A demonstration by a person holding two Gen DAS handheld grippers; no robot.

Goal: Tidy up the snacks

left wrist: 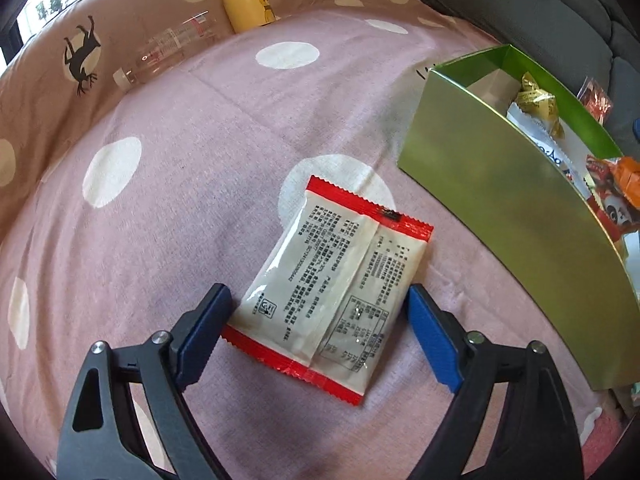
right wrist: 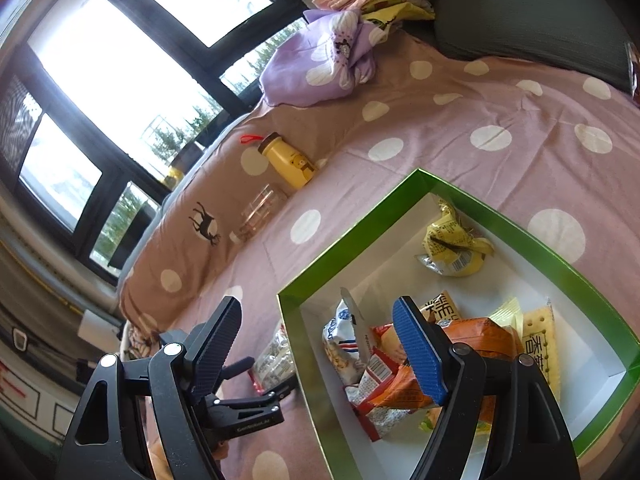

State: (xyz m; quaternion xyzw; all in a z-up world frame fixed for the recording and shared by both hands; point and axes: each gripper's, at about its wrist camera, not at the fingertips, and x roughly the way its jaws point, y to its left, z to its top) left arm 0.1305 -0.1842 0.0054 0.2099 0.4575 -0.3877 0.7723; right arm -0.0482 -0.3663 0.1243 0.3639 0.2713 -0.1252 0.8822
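**Jaws straddling the last loose packet**

Jaws of the left gripper (left wrist: 320, 332) are standing apart, one on each side of the red-edged snack packet (left wrist: 332, 280), and they are not pressing on it yet. That packet is lying flat, printed back up, on the spotted bedsheet (left wrist: 180, 200), just beside the green box (left wrist: 500, 208). Judging by this, the gripper is lining up for a pinch across the packet's width, so it can be lifted over the near wall. Meanwhile the right gripper (right wrist: 318, 344) is hanging over the box's corner with its jaws also apart and nothing between them. Inside, other snacks (right wrist: 400, 364) are lying heaped together. Farther off, a yellow bottle (left wrist: 244, 0) and a clear bottle (left wrist: 168, 50) are resting against the pillow.
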